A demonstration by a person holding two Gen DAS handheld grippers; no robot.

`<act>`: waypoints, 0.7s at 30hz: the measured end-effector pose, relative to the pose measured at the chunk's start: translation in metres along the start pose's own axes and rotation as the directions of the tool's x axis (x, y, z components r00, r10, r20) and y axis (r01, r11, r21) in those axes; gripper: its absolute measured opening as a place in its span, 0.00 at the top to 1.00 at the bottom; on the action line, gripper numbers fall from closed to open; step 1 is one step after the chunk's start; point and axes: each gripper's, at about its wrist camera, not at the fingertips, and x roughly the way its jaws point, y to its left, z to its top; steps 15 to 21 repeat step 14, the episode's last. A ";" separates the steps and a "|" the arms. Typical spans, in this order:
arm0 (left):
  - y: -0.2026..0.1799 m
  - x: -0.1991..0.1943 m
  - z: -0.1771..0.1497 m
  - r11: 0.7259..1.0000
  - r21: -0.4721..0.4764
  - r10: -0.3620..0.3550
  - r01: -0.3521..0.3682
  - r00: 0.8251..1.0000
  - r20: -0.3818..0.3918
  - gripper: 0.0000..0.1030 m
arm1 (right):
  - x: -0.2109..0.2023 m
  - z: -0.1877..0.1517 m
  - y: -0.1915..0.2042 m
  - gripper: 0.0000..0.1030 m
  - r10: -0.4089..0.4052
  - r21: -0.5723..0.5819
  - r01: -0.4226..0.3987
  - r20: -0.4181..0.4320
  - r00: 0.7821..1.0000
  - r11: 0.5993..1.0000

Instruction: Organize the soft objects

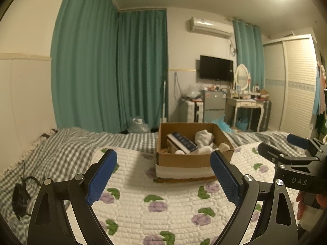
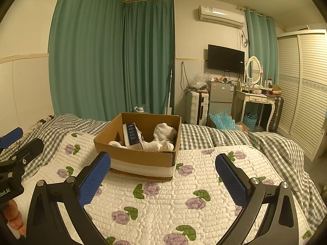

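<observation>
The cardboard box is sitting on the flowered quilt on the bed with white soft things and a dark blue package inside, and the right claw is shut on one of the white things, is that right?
Not quite. The right claw is open and holds nothing, as the right wrist view shows. The rest stands: the cardboard box sits on the flowered quilt, with white soft things and a dark blue package inside.

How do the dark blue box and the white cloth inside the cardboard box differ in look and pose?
The dark blue box is stiff and straight-edged, with white sides and printed icons; the white cloth is plain, soft and crumpled. The dark blue box leans tilted on the left side, while the white cloth lies bunched in a heap on the right. Both sit inside the cardboard box, and neither gripper touches them.
</observation>
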 end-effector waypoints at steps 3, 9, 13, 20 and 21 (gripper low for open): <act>0.000 0.001 0.000 1.000 -0.001 -0.002 0.002 1.000 -0.001 0.09 | 0.001 -0.003 0.000 0.00 0.002 0.000 -0.002 -0.006 1.000 1.000; 0.001 0.003 -0.001 1.000 -0.010 -0.007 0.007 1.000 -0.010 0.09 | 0.001 -0.006 0.001 0.00 0.003 -0.002 -0.003 -0.009 1.000 1.000; 0.002 0.006 -0.003 1.000 -0.009 -0.011 0.011 1.000 -0.019 0.09 | 0.003 -0.008 0.000 0.00 0.008 0.001 -0.008 -0.021 1.000 1.000; 0.001 0.006 -0.003 1.000 -0.008 -0.014 0.014 1.000 -0.022 0.09 | 0.003 -0.007 0.000 0.00 0.008 0.001 -0.008 -0.023 1.000 1.000; 0.001 0.006 -0.003 1.000 -0.008 -0.014 0.014 1.000 -0.022 0.09 | 0.003 -0.007 0.000 0.00 0.008 0.001 -0.008 -0.023 1.000 1.000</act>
